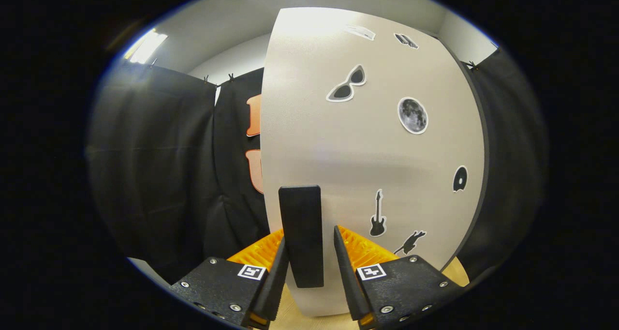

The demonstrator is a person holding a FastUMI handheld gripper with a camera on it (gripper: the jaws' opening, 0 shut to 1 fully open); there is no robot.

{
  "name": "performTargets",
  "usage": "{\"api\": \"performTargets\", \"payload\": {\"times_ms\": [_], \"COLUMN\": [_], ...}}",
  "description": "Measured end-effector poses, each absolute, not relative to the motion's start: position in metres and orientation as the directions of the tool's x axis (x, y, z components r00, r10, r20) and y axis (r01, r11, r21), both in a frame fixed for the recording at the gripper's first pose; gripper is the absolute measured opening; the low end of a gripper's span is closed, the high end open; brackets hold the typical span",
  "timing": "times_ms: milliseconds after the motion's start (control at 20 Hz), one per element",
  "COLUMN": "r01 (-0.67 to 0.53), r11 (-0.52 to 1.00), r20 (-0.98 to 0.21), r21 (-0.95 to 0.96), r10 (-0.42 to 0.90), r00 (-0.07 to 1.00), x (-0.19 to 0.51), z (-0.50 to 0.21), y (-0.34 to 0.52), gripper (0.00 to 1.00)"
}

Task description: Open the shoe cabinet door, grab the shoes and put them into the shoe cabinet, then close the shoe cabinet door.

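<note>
Pale grey and faintly textured, the shoe cabinet door (338, 141) stood close in front of the gripper (309, 260), its flat face taking up most of the space ahead. A black upright handle (301, 235) was fixed near the door's left edge, and it sat directly between the two fingers (278, 277). The fingers stood at a narrow spread, just wider than the handle; the left one seemed to touch the handle's side, while a thin gap showed between the handle and the right one, so a firm hold could not be confirmed. Stickers dotted the door: a pair of sunglasses (346, 84) high up, a round moon (412, 115) to their right, a guitar (377, 215) low down just right of the handle, and a small disc (460, 178) near the right edge. Black cloth (154, 175) hung beyond the door's left edge. A strip of light wooden floor (290, 318) showed beneath the door, between the fingers.
</note>
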State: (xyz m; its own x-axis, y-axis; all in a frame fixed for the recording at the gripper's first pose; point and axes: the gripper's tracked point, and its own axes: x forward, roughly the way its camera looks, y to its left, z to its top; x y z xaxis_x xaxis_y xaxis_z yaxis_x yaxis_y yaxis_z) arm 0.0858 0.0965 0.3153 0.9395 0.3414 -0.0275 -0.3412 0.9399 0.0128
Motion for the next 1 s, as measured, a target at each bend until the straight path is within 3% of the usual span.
{"api": "performTargets", "payload": {"times_ms": [350, 1000], "r01": [-0.239, -0.165], "r11": [0.97, 0.978], "r20": [-0.023, -0.016], "r21": [-0.05, -0.131], "r10": [0.238, 0.164], "r00": [0.971, 0.986], "x": [0.106, 0.124], "z": [0.31, 0.3], "y": [0.104, 0.11], "gripper": [0.58, 0.68]}}
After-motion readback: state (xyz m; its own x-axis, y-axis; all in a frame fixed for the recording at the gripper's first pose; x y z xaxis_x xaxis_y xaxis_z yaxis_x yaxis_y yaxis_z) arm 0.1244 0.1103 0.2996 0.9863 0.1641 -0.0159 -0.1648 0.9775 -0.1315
